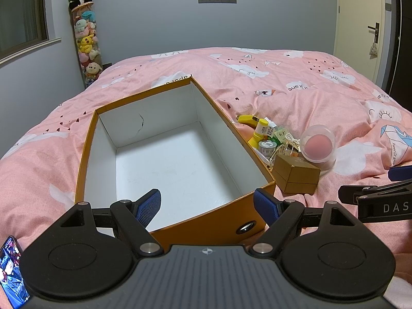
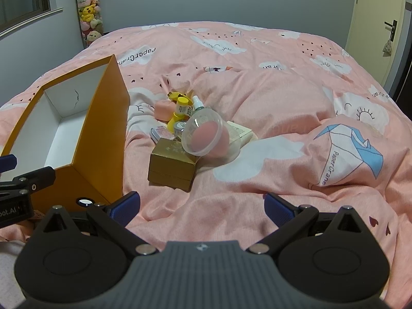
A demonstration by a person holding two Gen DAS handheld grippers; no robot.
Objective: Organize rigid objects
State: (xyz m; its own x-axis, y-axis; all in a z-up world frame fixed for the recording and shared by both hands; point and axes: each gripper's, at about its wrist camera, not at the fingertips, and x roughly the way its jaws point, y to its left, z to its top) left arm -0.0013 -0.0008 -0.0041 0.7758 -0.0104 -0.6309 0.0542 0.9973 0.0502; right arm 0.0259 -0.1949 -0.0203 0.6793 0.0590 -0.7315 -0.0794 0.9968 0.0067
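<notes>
Left gripper [image 1: 207, 207]: black linkage arms showing along the bottom of the frame, blue ribbed finger pads [image 1: 148, 209], silver pivot screws, grey ridged centre plate bearing a small round emblem. Right gripper [image 2: 202, 207]: showing identical build; white lettering "DAS" is appearing on its black arm at right edge of left view.

Left gripper [image 1: 207, 207] low at near end of orange box [image 1: 219, 221] — jaws spread wide, straddling its near wall, nothing held. Right gripper [image 2: 202, 206] just right of box — jaws wide apart, empty, hovering above bed.
</notes>
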